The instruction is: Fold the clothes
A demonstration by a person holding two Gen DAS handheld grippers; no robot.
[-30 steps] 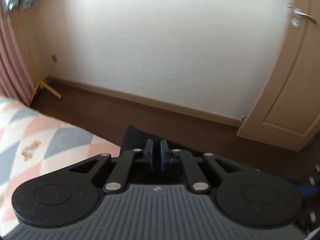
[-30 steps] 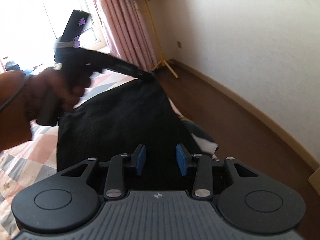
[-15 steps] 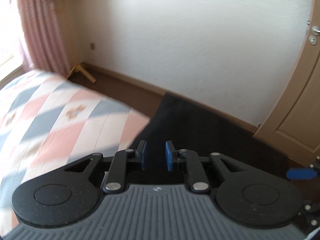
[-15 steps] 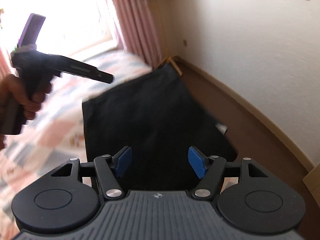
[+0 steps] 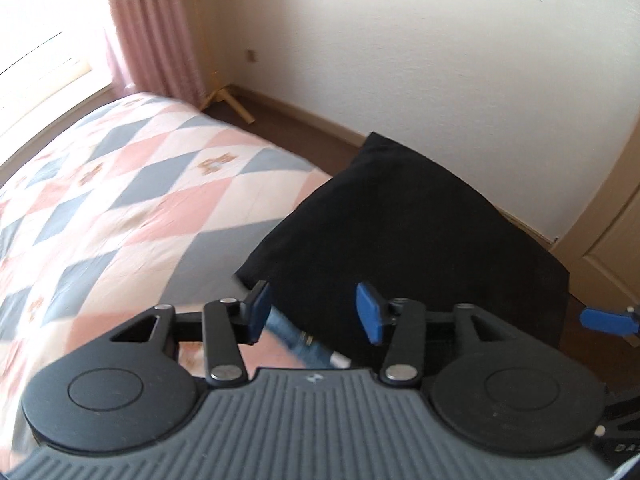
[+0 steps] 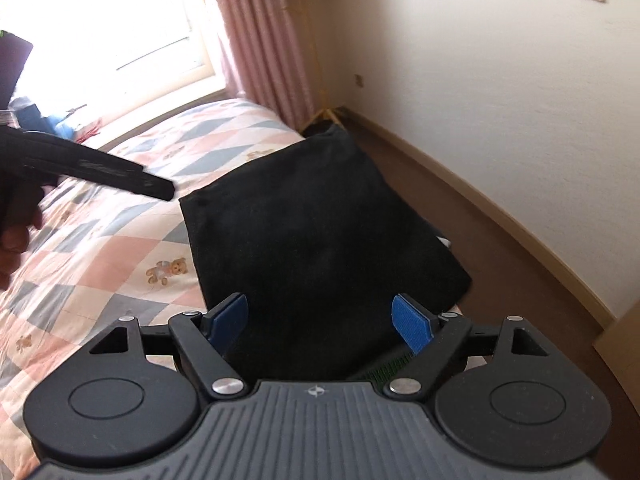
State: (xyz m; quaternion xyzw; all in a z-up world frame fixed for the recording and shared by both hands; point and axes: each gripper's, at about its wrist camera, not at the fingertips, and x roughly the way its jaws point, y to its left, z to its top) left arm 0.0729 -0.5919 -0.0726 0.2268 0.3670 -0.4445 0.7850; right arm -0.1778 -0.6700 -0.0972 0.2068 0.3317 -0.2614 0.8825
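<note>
A black garment (image 6: 320, 248) lies flat on the right-hand edge of a bed (image 6: 120, 256), folded into a rough square whose far corner points toward the room's corner. The bed carries a quilt of pink, grey and cream diamonds with small teddy-bear prints. The right tongs (image 6: 320, 322) hang just above the near edge of the garment, their blue pads (image 6: 412, 326) spread wide and gripping nothing. The left tongs (image 5: 314, 312) are likewise parted and empty, poised above the near-left corner of the same dark cloth; beneath them a strip of blue denim (image 5: 296, 336) shows from under the garment. In the right wrist view the left tool reaches in from the left as a dark, blurred bar above the quilt, held by a hand (image 6: 12, 216) at the frame's edge. In the left wrist view a blue pad (image 5: 606, 319) of the other tool shows at the far right edge. Beyond the bed, a pink curtain (image 6: 260, 40) hangs beside a bright window (image 6: 120, 28), and a wooden stand (image 6: 316, 80) rises in the corner on splayed feet with clothing draped at its top. A cream wall (image 6: 500, 100) with a wooden skirting board runs along the dark floor (image 6: 500, 272), and part of a pale door (image 5: 612, 240) shows at right in the left wrist view.
</note>
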